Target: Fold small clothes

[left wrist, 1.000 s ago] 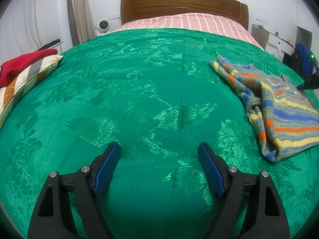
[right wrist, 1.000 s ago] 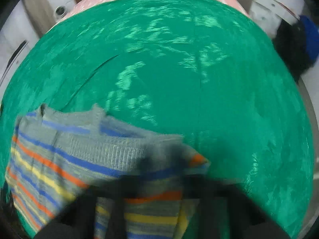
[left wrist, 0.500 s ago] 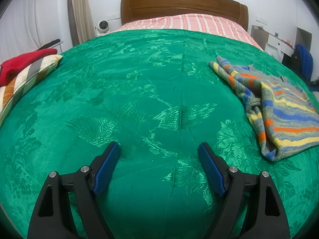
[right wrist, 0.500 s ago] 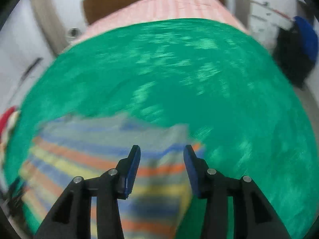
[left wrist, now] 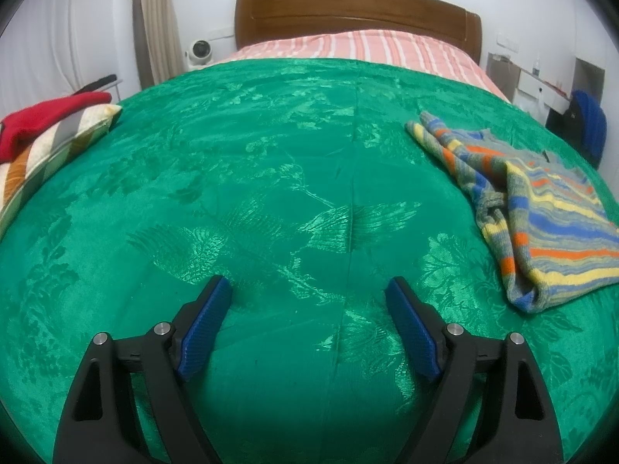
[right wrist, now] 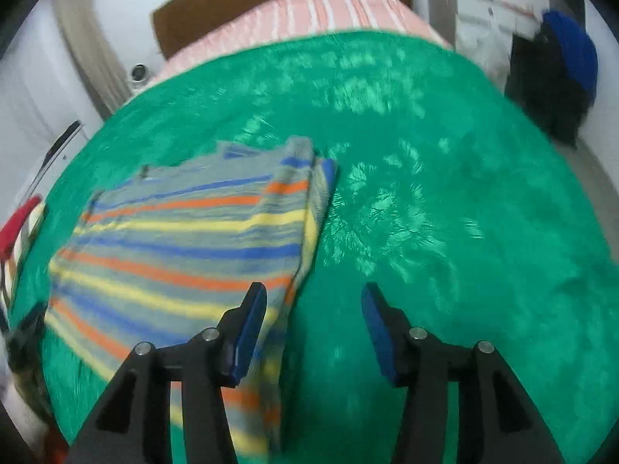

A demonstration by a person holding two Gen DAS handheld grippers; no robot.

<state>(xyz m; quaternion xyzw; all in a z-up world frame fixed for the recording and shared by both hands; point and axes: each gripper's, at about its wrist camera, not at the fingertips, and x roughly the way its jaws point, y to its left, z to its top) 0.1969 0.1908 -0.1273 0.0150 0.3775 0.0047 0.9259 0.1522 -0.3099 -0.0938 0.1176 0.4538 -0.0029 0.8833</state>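
Observation:
A small striped knit sweater (left wrist: 541,208), grey with blue, orange and yellow bands, lies partly folded on the green bedspread (left wrist: 271,193) at the right of the left wrist view. In the right wrist view the sweater (right wrist: 185,239) lies flat at the left. My right gripper (right wrist: 313,297) hovers over its right edge. Its jaws are opening and nothing is between the blue pads. My left gripper (left wrist: 309,290) stands wide open over bare bedspread, well left of the sweater.
A striped pillow (left wrist: 42,150) with a red garment (left wrist: 42,120) on it lies at the bed's left edge. A wooden headboard (left wrist: 356,7) and pink striped sheet are at the far end. A dark chair with blue cloth (right wrist: 557,73) stands right of the bed.
My right gripper let go of the sweater's edge and opened, then drew back to the right. The sweater now lies flat. The left gripper stayed still.

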